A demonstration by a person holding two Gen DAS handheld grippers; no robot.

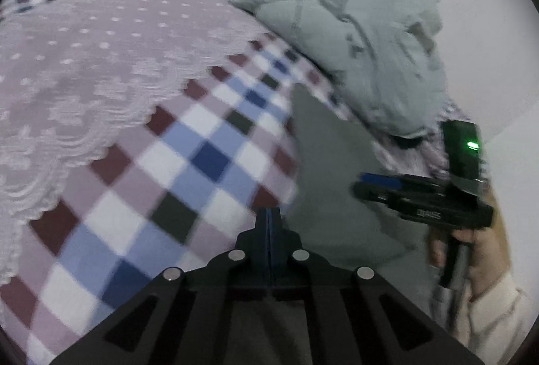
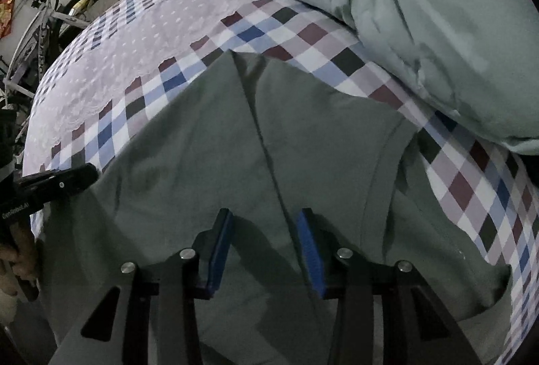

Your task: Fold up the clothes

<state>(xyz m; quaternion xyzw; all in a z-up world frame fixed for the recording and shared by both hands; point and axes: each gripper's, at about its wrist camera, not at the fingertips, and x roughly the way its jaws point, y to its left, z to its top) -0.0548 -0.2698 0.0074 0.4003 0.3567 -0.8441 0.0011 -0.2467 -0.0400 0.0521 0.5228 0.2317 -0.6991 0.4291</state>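
Left wrist view: left gripper (image 1: 268, 216) has its jaws pressed together at the edge of a grey-green shirt (image 1: 337, 183); whether cloth is pinched between the pads cannot be told. Shirt lies on a checked sheet (image 1: 202, 156), with a pale lace cover (image 1: 84, 68) further left and a bunched light-green quilt (image 1: 353, 28) behind. Right gripper (image 1: 362, 184) shows at right, side-on, held by a hand (image 1: 478, 257) in a light sleeve (image 1: 498, 314). Right wrist view: right gripper (image 2: 264, 223) hangs over the shirt (image 2: 202, 162), blue pads (image 2: 308, 250) apart, nothing between them, straddling a dark crease. Shirt is spread flat on the sheet (image 2: 471, 196); quilt (image 2: 438, 11) upper right. Left gripper (image 2: 60, 179) sits at the shirt's left edge. Bicycle (image 2: 50, 11) stands beyond the bed.
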